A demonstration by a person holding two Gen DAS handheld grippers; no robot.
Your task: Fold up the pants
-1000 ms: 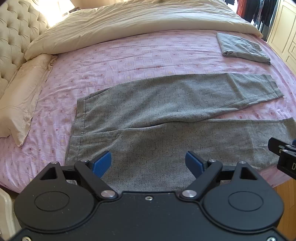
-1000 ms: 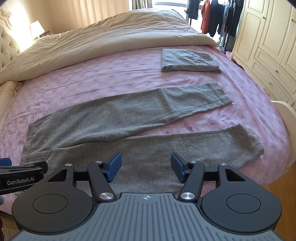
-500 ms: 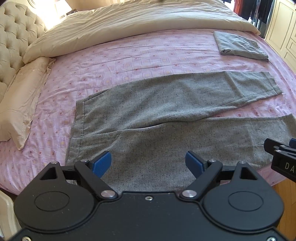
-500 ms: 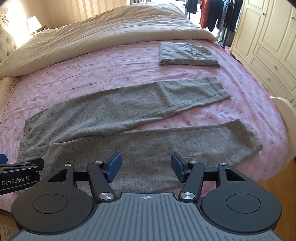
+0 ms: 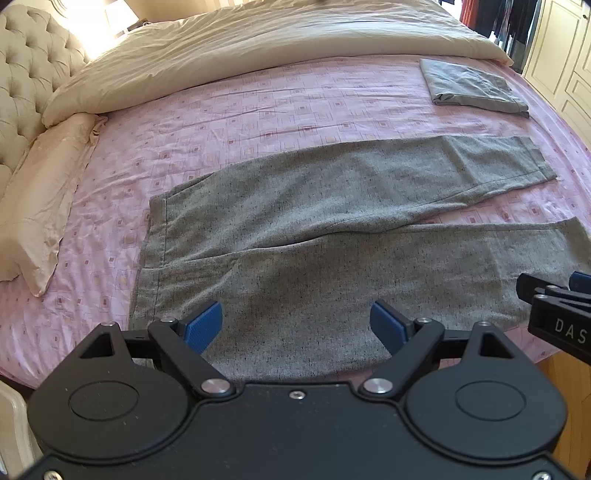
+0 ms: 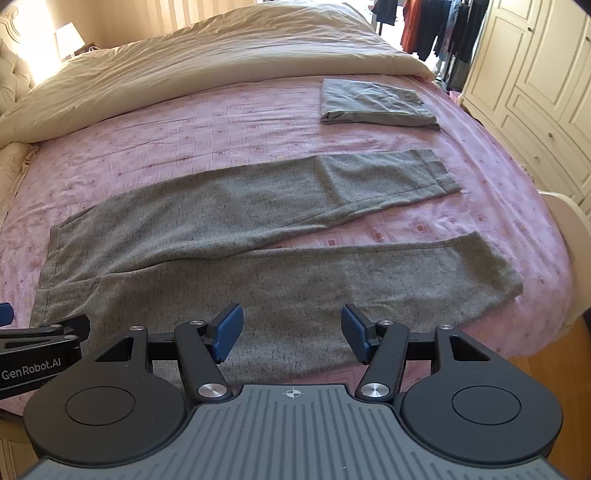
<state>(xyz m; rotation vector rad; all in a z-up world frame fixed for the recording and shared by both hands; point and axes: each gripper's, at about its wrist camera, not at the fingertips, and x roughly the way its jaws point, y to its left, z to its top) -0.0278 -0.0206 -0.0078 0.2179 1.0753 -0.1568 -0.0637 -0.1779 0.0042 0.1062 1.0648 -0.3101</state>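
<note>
A home bedroom: wide bed with pink patterned sheet (image 6: 236, 122), cream duvet (image 6: 221, 55), beige tufted headboard (image 5: 26, 77), cream panelled wardrobe doors (image 6: 535, 74), hanging clothes on a rack (image 6: 436, 26), lit bedside lamp (image 6: 68, 37).

sunlit bedroom, tufted headboard (image 5: 22, 85), cream wardrobe (image 6: 535, 92), wooden floor (image 6: 554, 373)

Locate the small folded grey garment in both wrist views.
Left wrist: folded grey garment at upper right, on the pink sheet just below the cream duvet.
Right wrist: upper centre-right, same spot by the duvet edge.
Shared landmark: far leg cuff of the spread grey pants, directly below it.
</note>
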